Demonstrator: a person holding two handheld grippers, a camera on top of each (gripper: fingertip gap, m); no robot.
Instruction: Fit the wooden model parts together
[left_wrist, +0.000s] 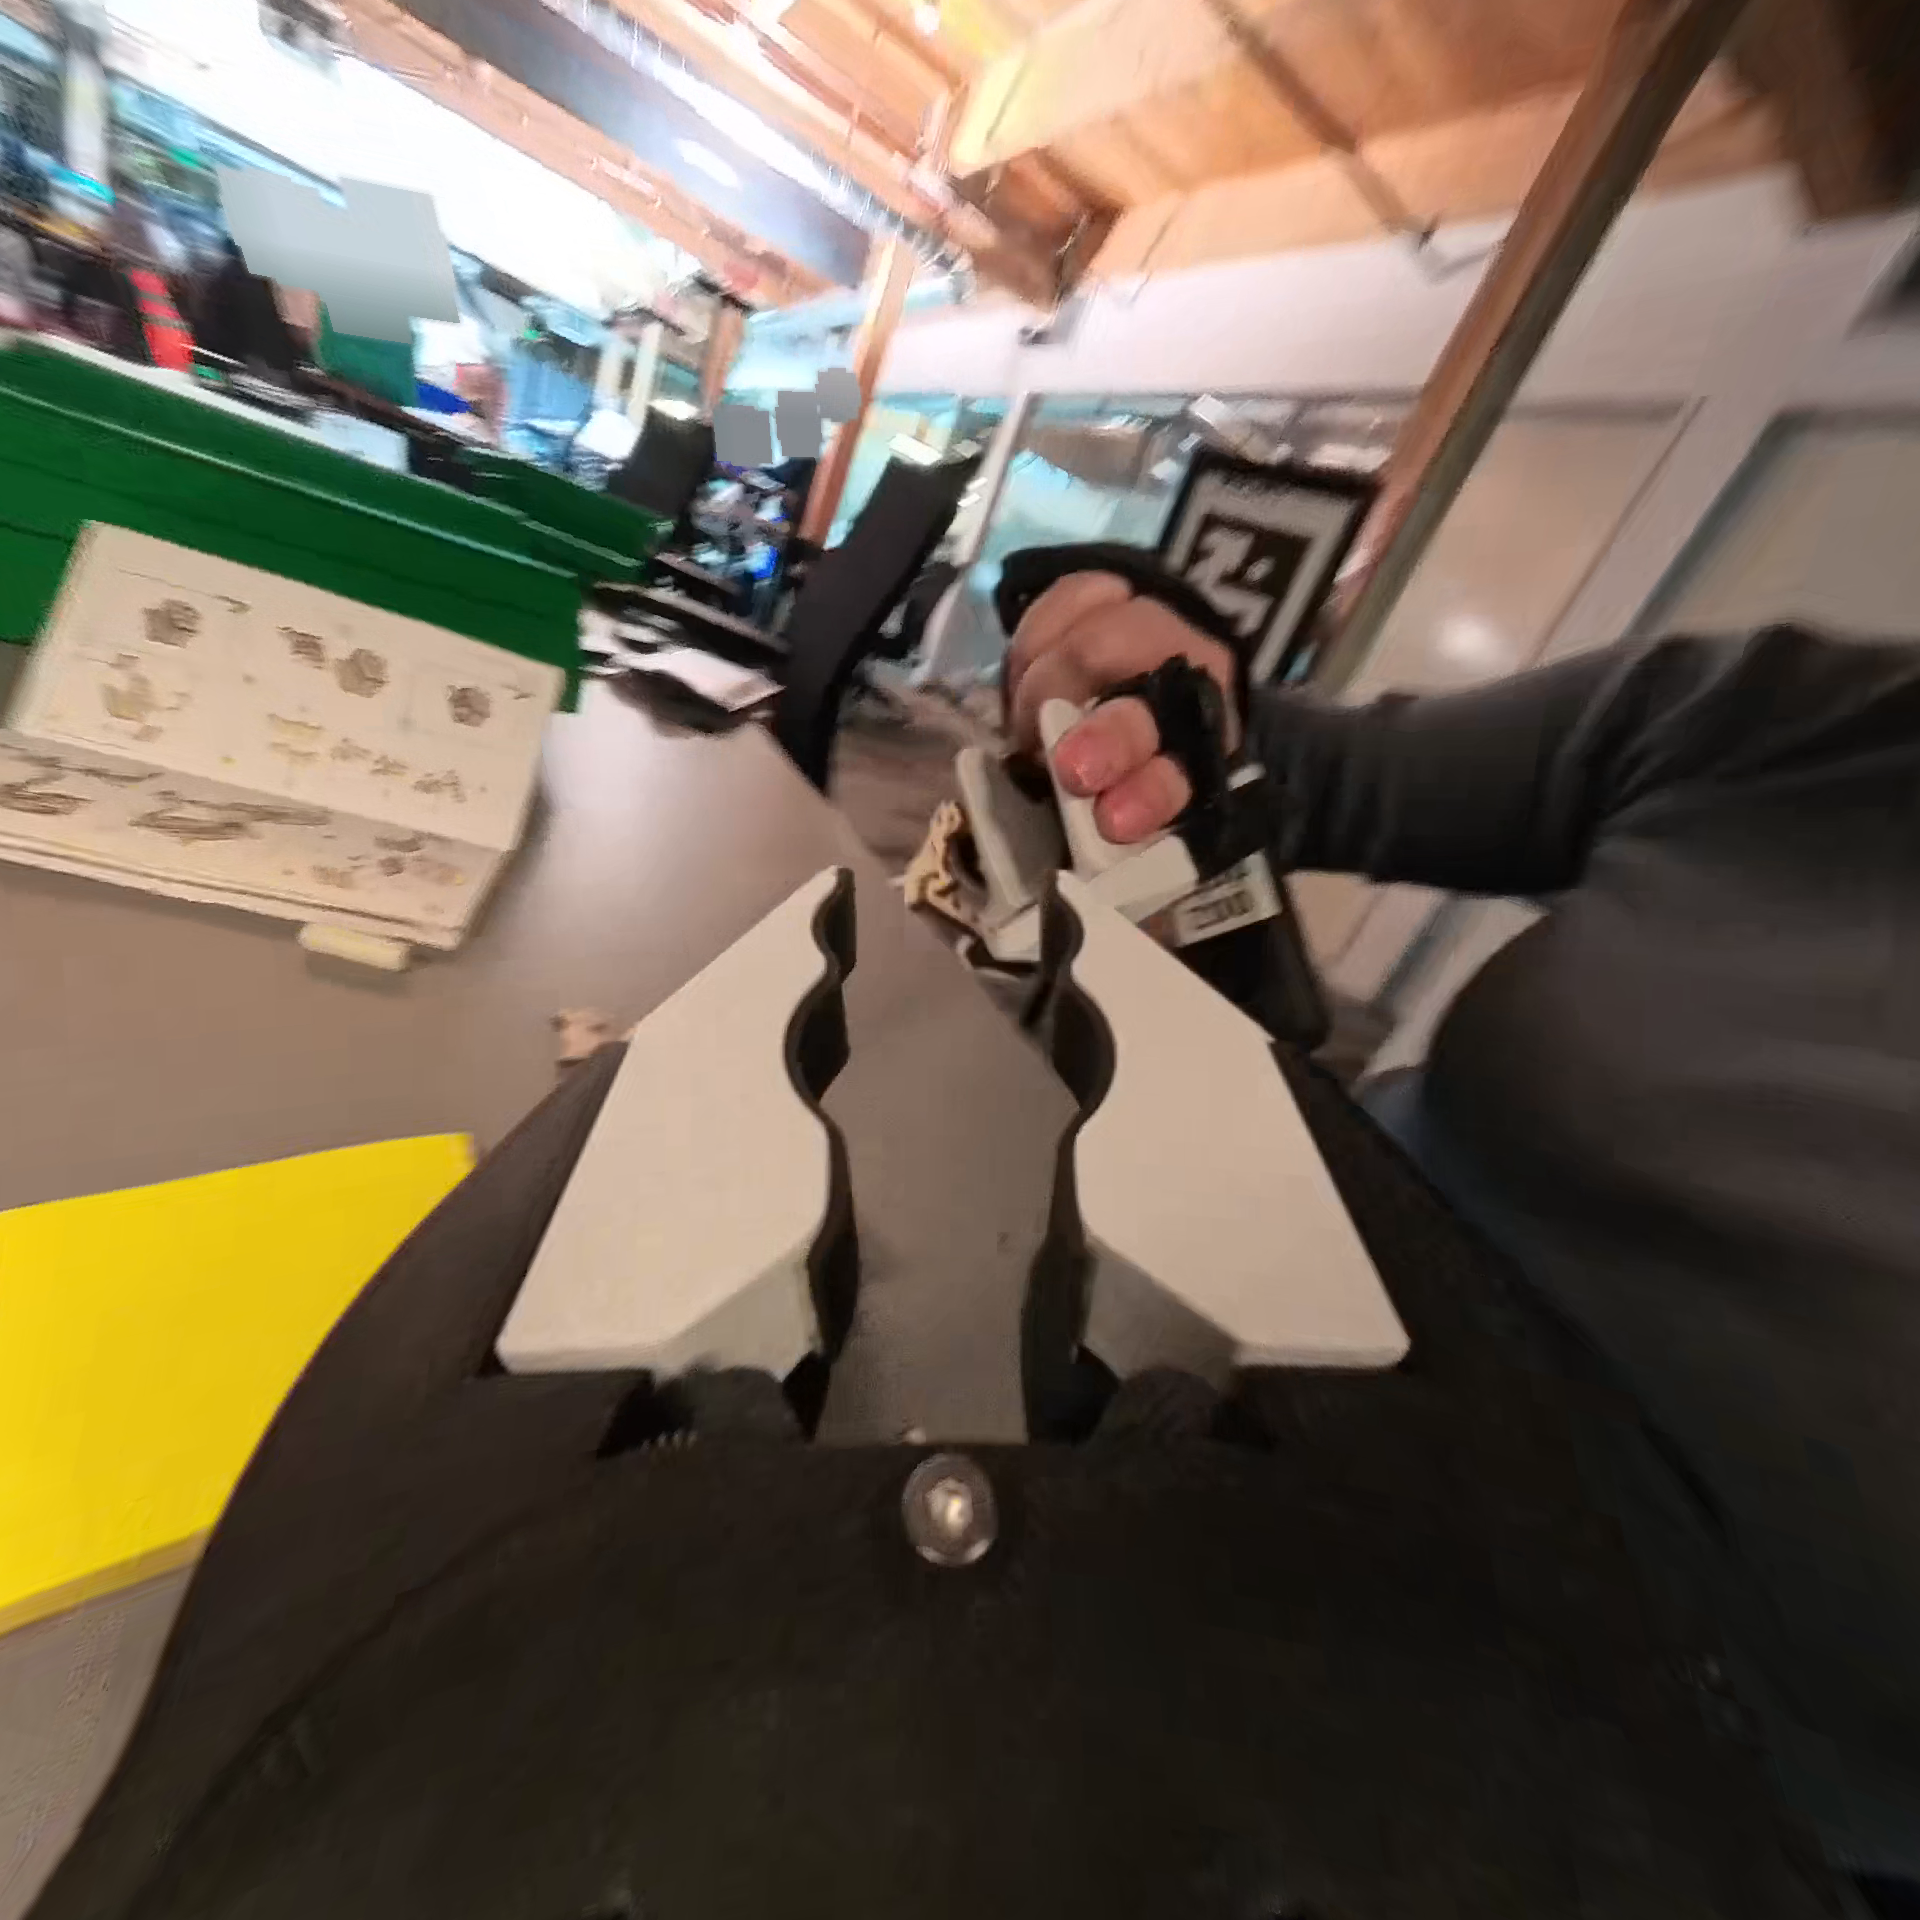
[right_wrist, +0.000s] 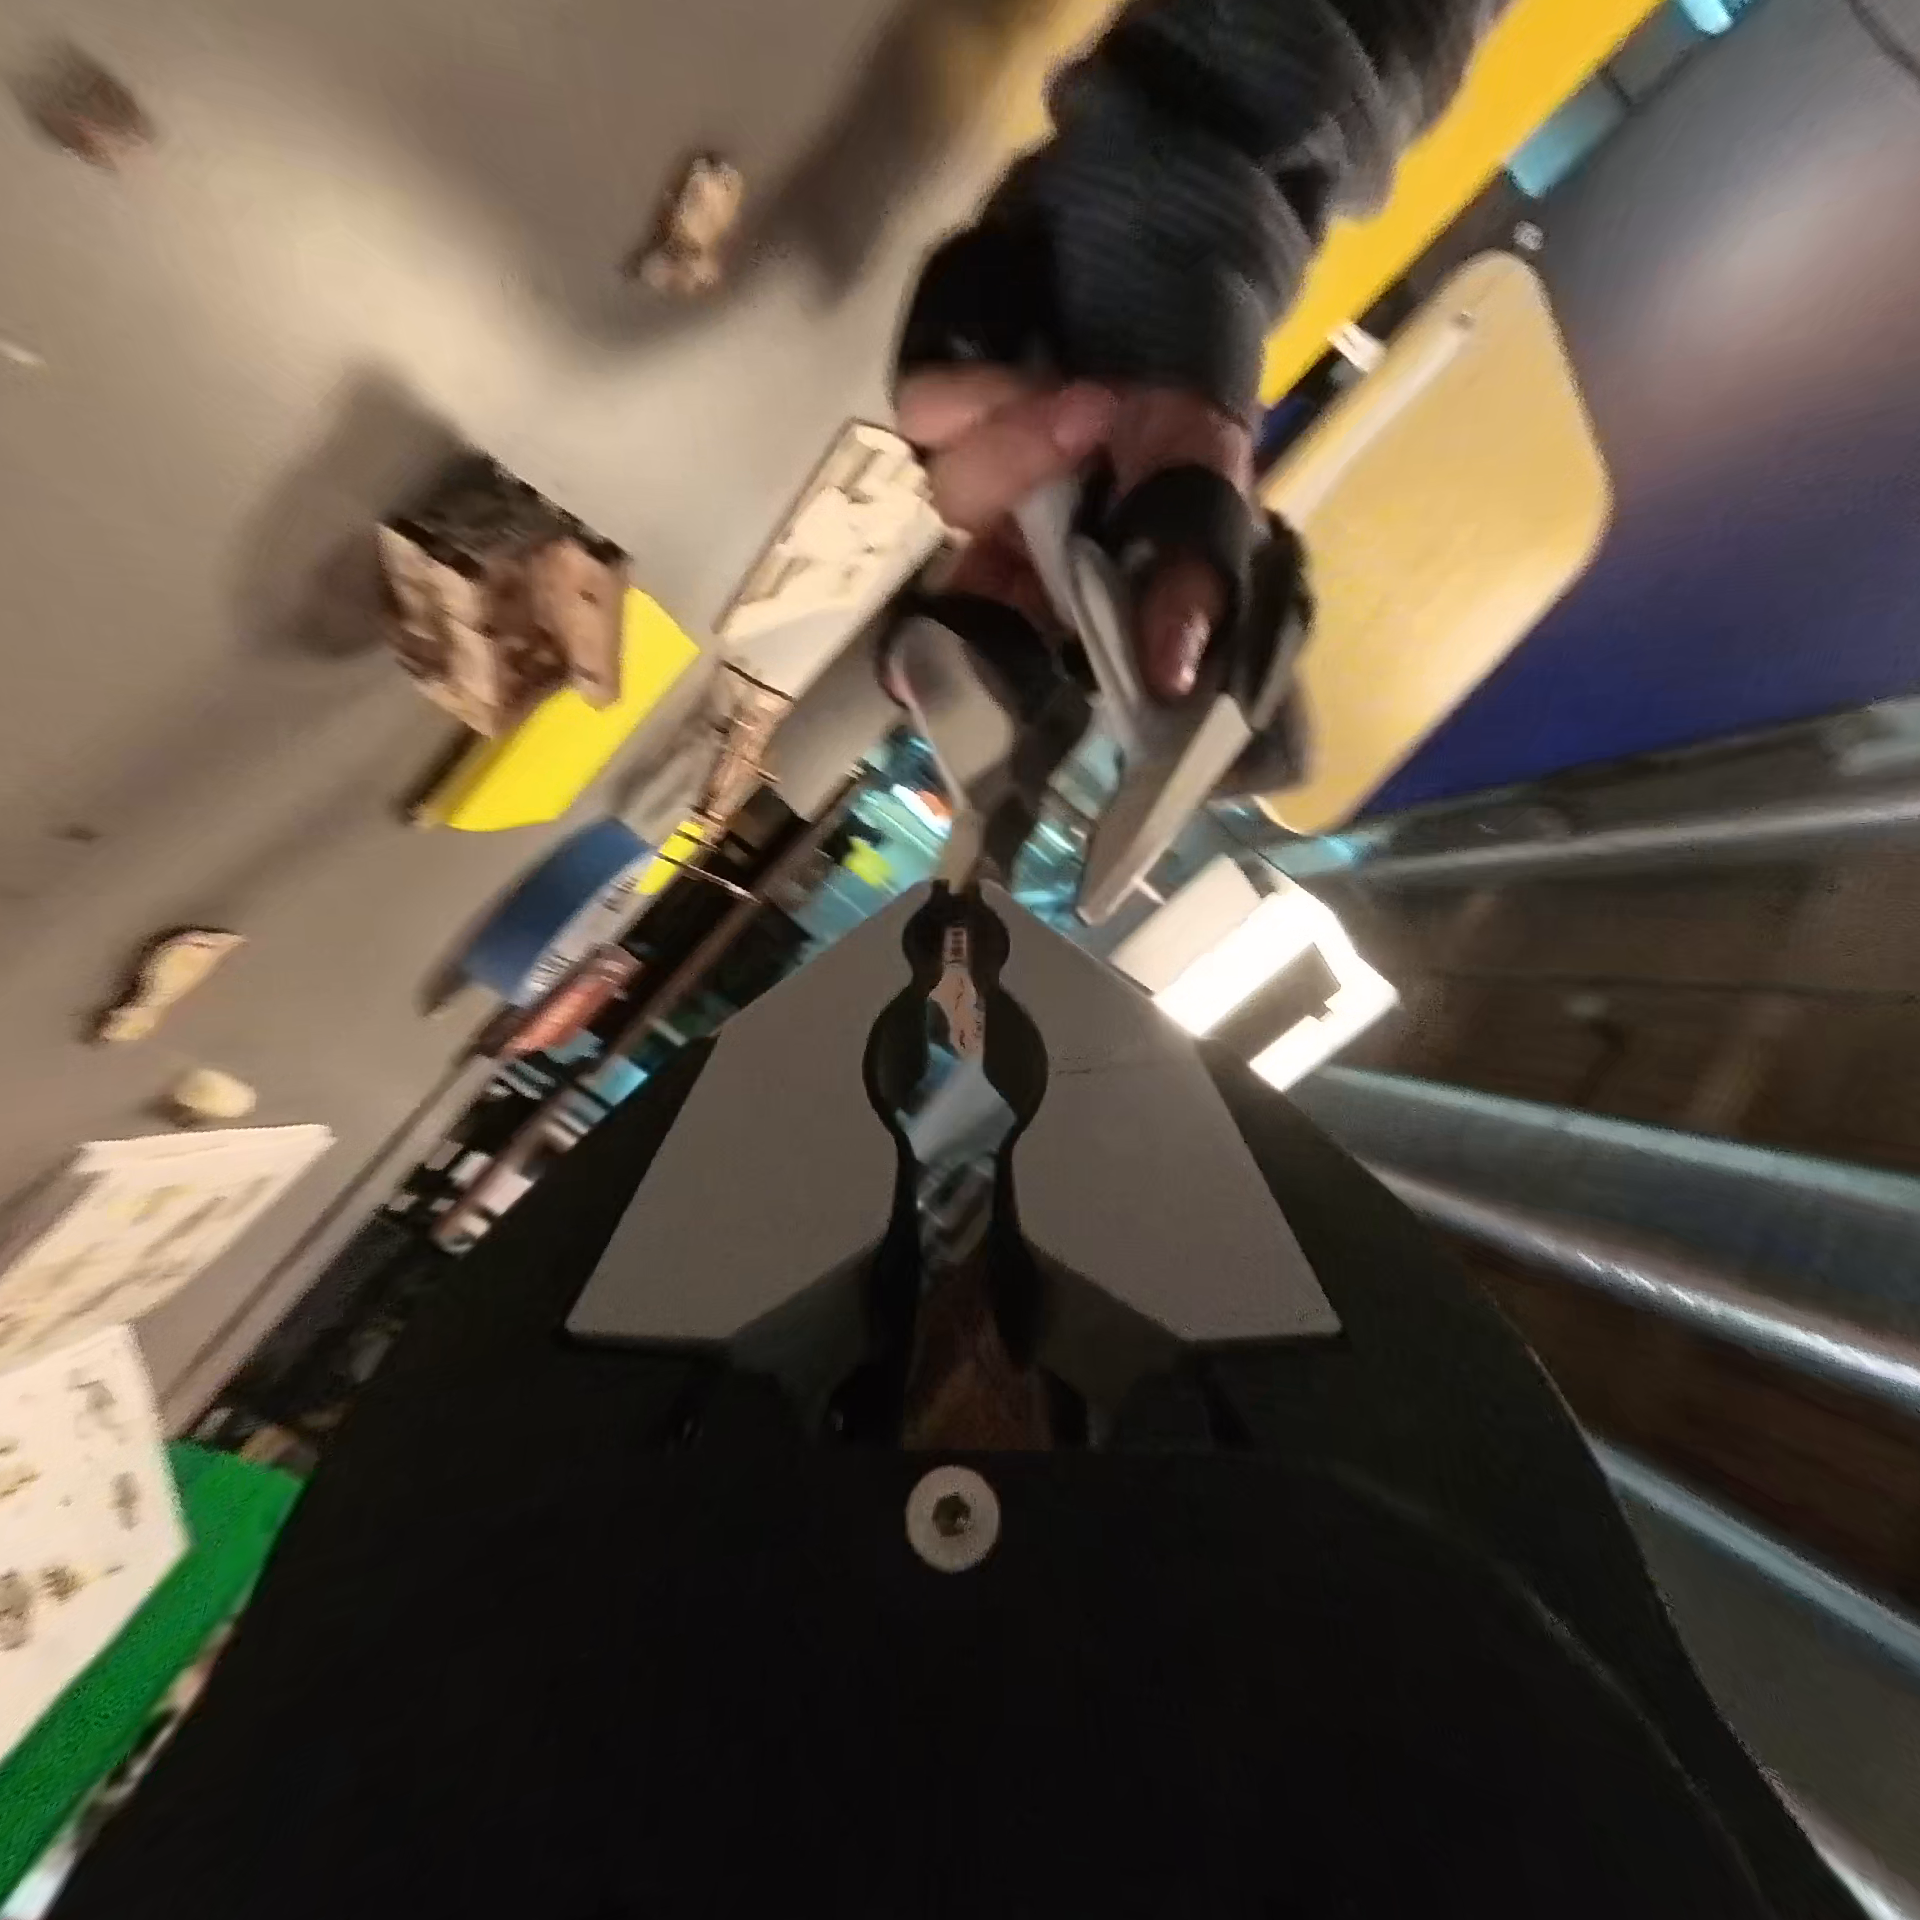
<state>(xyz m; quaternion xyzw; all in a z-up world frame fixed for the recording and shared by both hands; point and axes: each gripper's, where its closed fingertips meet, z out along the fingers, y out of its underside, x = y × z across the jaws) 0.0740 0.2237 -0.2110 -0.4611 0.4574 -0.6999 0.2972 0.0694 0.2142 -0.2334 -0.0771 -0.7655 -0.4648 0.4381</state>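
The left gripper (left_wrist: 951, 914) sits wide apart and empty, lifted off the table (left_wrist: 260, 1039), probably waiting for the right gripper (right_wrist: 961, 894), which is pinched on a thin wooden piece (right_wrist: 964, 997) held up to hand over.

From my seat, no writing comes through sharply enough to read. Print sits on the black-and-white marker sign (left_wrist: 1262, 566) by the post, on the open instruction booklet (left_wrist: 270, 727) on the table (left_wrist: 665, 883), and on a small label on the right hand-held gripper (left_wrist: 1218, 914), all blurred.
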